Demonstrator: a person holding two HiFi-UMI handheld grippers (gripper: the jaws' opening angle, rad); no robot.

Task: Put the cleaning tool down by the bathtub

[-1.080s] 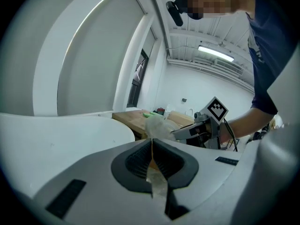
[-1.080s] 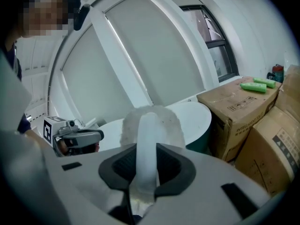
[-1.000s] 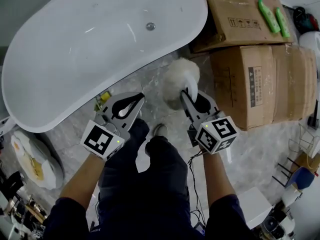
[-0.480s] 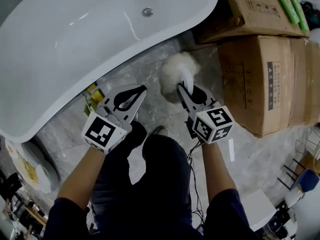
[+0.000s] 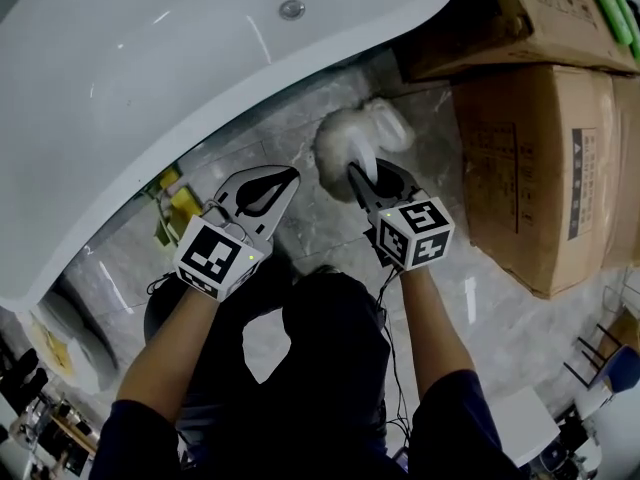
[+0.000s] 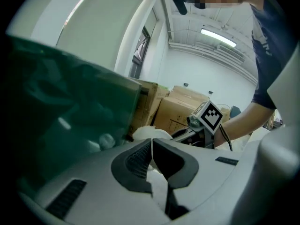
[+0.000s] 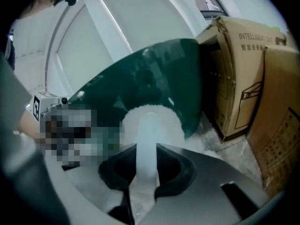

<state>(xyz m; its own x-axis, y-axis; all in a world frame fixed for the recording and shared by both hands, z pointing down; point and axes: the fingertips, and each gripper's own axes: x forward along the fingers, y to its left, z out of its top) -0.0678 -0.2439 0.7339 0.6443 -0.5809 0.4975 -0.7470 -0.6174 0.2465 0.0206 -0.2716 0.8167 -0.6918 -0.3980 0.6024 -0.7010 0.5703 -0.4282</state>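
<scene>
Fingers of the right gripper clamp a fluffy cleaning brush by its white handle, just beside the bathtub; the left gripper is closed, empty. Release should wait until the head rests on the floor.

Grey floor (veined, glossy) bears white bathtub; cardboard boxes beside it.

Pale grey left gripper and right gripper, black-and-white marker cubes, black pads, navy short sleeves.

One bathtub, one cleaning tool, two hand-held grippers, three cardboard boxes.
</scene>
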